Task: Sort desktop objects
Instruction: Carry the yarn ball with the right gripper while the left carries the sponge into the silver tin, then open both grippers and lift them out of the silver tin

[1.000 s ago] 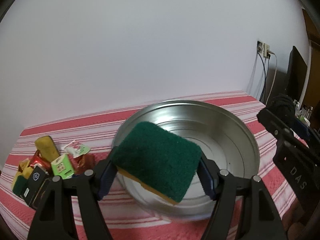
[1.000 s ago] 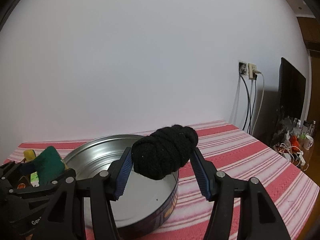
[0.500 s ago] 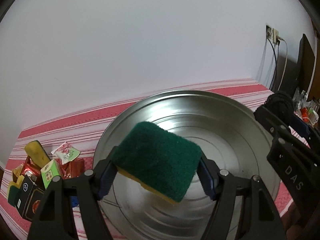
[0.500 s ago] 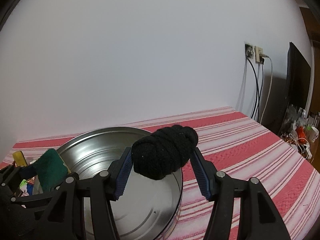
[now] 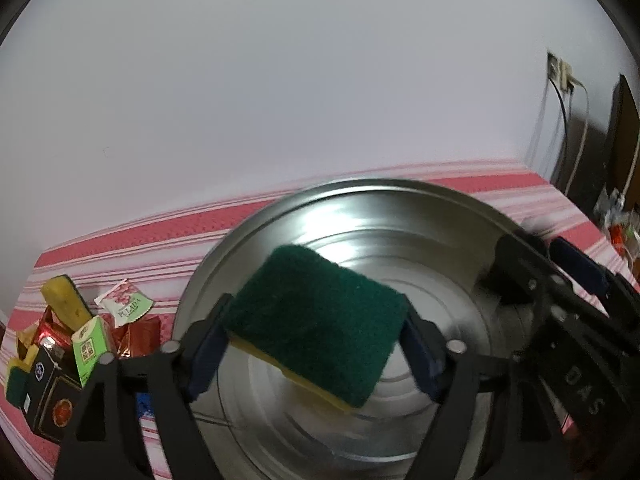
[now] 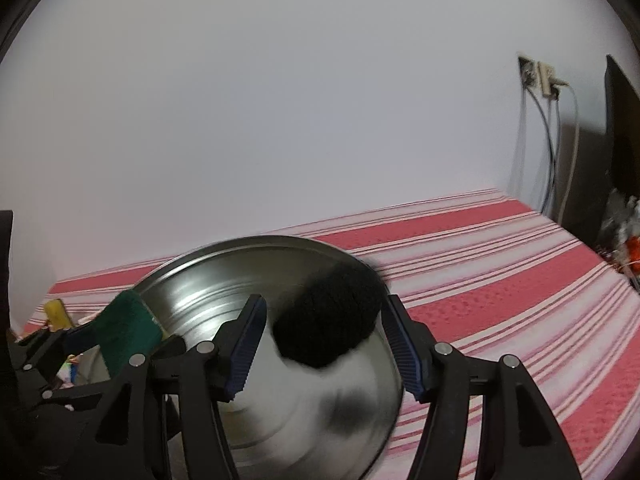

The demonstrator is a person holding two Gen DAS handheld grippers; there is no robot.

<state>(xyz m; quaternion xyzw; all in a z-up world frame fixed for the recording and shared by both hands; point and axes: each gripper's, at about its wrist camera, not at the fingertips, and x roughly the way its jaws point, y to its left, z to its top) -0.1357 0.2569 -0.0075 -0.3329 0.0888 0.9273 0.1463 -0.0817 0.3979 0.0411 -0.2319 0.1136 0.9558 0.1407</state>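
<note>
A green-and-yellow scouring sponge [image 5: 316,320] hangs over the round metal tin [image 5: 360,194] between the fingers of my left gripper [image 5: 316,298]. Its jaws are opening and the pads have drawn back from the sponge's ends. In the right wrist view a black rolled sock [image 6: 328,324], blurred, sits between the pads of my right gripper [image 6: 326,298] above the tin's [image 6: 256,240] right side. Those jaws are opening too, with a gap on the sock's left. The sponge [image 6: 128,328] also shows at the tin's left, and the right gripper's fingers [image 5: 576,268] at the tin's right.
A heap of small boxes and packets [image 5: 80,352], a yellow sponge [image 5: 64,304] and a tea sachet [image 5: 126,308] lie left of the tin on the red-striped cloth [image 6: 500,260]. A wall socket with cables [image 6: 540,76], a dark screen [image 6: 620,120] and clutter [image 6: 628,240] stand at the right.
Both grippers moved forward and down over the tin. Both pairs of jaws have widened; the sock has dropped lower between the right pads and blurs, and the sponge sits looser between the left pads.
</note>
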